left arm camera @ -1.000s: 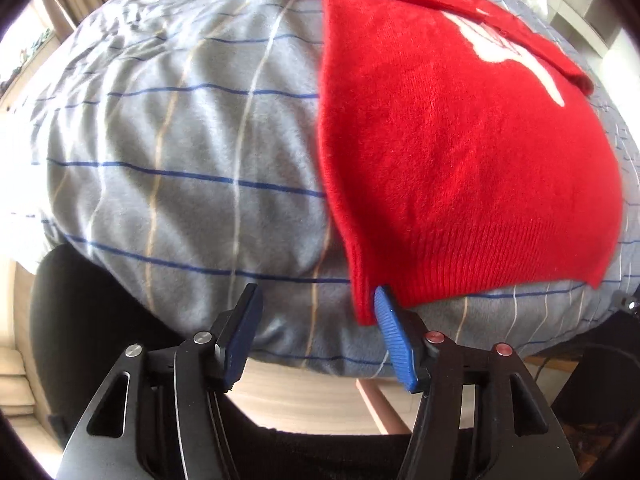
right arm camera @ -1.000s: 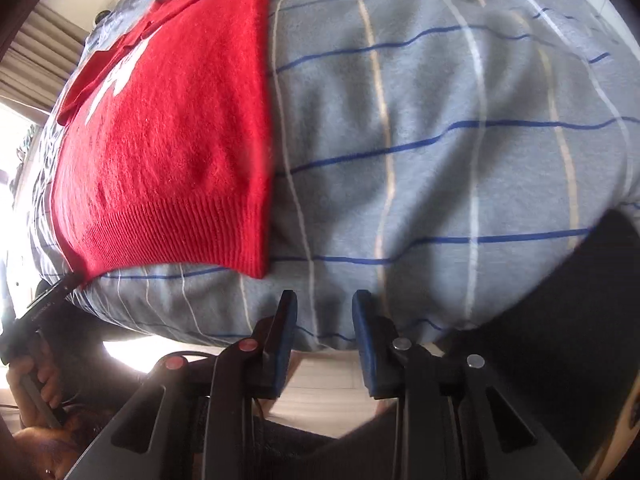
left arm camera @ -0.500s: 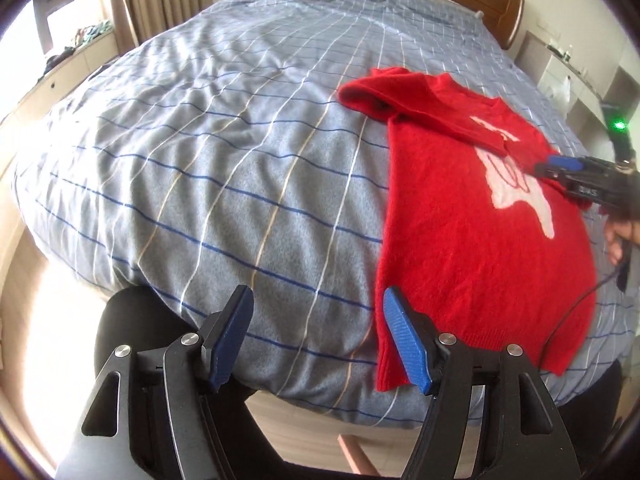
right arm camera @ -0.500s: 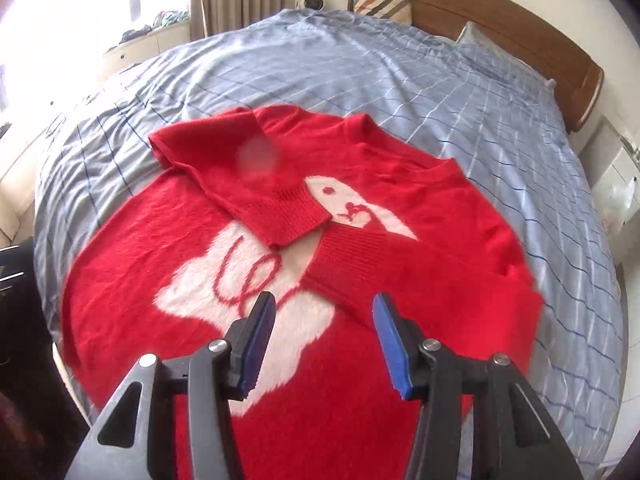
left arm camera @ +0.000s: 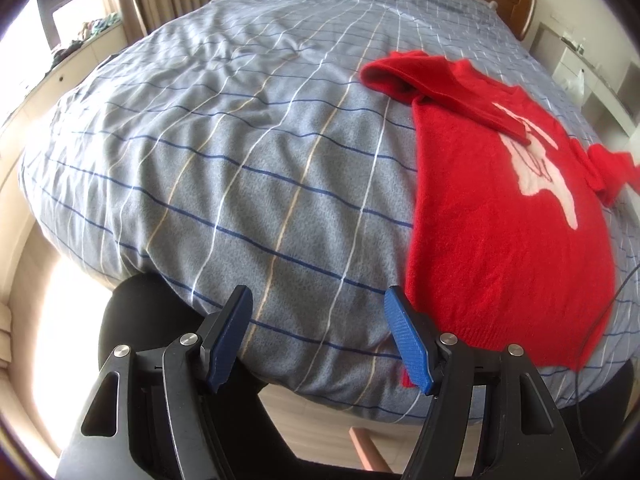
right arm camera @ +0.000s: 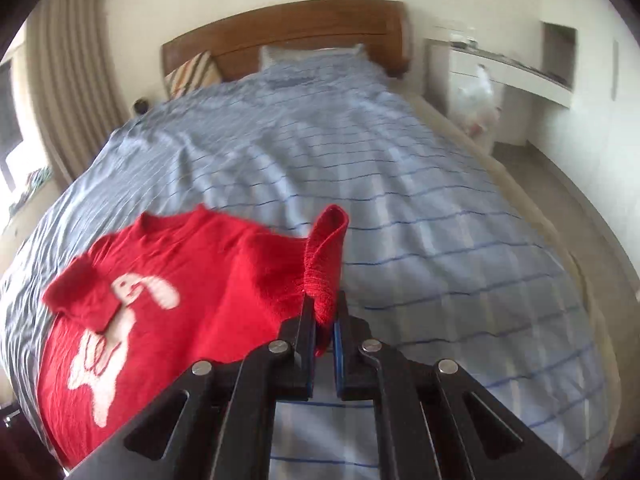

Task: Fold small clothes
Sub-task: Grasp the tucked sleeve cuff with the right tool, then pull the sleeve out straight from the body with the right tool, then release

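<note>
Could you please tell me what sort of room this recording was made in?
Most likely a home bedroom: a large bed with a grey-blue checked duvet, a curved wooden headboard with pillows against it, and beige curtains beside a window.

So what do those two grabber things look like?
Both look alike. The left gripper and the right gripper have black plastic arms with triangle-shaped holes and shiny silver screws. Their fingers wear ridged blue pads. No hands or sleeves show.
</note>
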Demonstrator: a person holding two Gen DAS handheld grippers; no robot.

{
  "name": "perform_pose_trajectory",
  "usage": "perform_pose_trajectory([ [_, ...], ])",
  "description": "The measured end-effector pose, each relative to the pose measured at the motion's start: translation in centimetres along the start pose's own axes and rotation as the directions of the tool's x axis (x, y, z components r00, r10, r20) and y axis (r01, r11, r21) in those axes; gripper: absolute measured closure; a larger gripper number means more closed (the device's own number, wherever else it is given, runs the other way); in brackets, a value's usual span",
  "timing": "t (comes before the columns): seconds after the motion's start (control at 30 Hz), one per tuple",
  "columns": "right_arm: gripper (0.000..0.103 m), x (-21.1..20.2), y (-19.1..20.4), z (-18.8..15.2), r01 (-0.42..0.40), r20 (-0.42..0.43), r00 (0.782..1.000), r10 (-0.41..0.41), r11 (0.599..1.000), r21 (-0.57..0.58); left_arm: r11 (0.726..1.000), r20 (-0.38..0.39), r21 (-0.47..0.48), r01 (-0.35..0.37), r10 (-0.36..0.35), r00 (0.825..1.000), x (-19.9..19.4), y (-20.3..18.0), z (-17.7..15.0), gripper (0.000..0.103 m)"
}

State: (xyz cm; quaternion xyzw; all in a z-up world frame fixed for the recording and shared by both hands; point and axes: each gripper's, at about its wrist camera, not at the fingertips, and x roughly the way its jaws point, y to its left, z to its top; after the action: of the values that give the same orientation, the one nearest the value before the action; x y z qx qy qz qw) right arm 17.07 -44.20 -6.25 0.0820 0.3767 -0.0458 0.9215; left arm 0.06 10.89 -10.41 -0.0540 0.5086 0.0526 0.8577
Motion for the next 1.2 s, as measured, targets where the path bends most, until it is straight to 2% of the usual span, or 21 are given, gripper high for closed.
perform_pose_trajectory([
  [0.1, 0.097, -2.2, -9.3, -1.2, 0.106, -0.022, 0.994, -0.103, 0.979, 0.177, 1.0, -0.009, 0.009, 0.021, -0.021, 1.0, 0.0, -1.0, -0.1, 0.032],
  [0.2, 0.097, -2.5, -15.1, -4.3, 0.151, -0.09, 0.987, -0.13, 0.944, 0.295, 0.999, -0.016, 0.043, 0.032, -0.032, 0.999, -0.2, -2.4, -0.2, 0.032],
  [0.3, 0.097, -1.5, -17.1, -7.3, 0.16, -0.135, 0.984, -0.12, 0.924, 0.348, 0.997, -0.009, 0.077, 0.033, -0.033, 0.999, -0.8, -3.6, -0.2, 0.032],
  [0.43, 0.093, -1.0, -18.6, -9.8, 0.067, -0.095, 0.995, -0.026, 0.883, 0.465, 0.995, 0.009, 0.097, 0.03, -0.031, 0.999, -1.9, -4.1, -0.1, 0.032],
  [0.47, 0.089, -1.3, -19.0, -10.2, 0.046, -0.073, 0.997, -0.013, 0.874, 0.484, 0.995, 0.013, 0.101, 0.024, -0.025, 1.0, -2.1, -4.1, -0.2, 0.032],
  [0.57, 0.064, -2.0, -19.2, -10.7, -0.017, -0.013, 1.0, 0.028, 0.855, 0.519, 0.995, 0.013, 0.099, 0.013, -0.014, 1.0, -2.1, -3.8, -0.3, 0.032],
  [0.63, 0.062, -2.1, -19.3, -10.8, -0.05, 0.017, 0.999, 0.048, 0.837, 0.545, 0.995, 0.004, 0.096, 0.01, -0.01, 1.0, -1.9, -3.7, -0.3, 0.032],
  [0.67, 0.062, -2.0, -19.6, -10.9, -0.058, 0.019, 0.998, 0.057, 0.825, 0.562, 0.995, -0.001, 0.096, 0.009, -0.009, 1.0, -1.8, -3.8, -0.5, 0.032],
  [0.77, 0.099, -1.4, -20.2, -11.0, -0.013, -0.017, 0.999, 0.03, 0.798, 0.603, 0.995, -0.008, 0.097, 0.017, -0.016, 1.0, -1.6, -4.0, -0.6, 0.032],
  [1.0, 0.1, -1.8, -21.2, -11.9, 0.101, -0.055, 0.995, -0.085, 0.773, 0.626, 0.995, -0.007, 0.098, 0.003, -0.003, 1.0, -1.5, -3.8, -0.4, 0.032],
  [1.2, 0.1, -1.6, -21.5, -12.6, 0.086, -0.024, 0.996, -0.091, 0.779, 0.621, 0.993, -0.008, 0.112, -0.03, 0.031, 0.999, -1.3, -3.7, 0.3, 0.032],
])
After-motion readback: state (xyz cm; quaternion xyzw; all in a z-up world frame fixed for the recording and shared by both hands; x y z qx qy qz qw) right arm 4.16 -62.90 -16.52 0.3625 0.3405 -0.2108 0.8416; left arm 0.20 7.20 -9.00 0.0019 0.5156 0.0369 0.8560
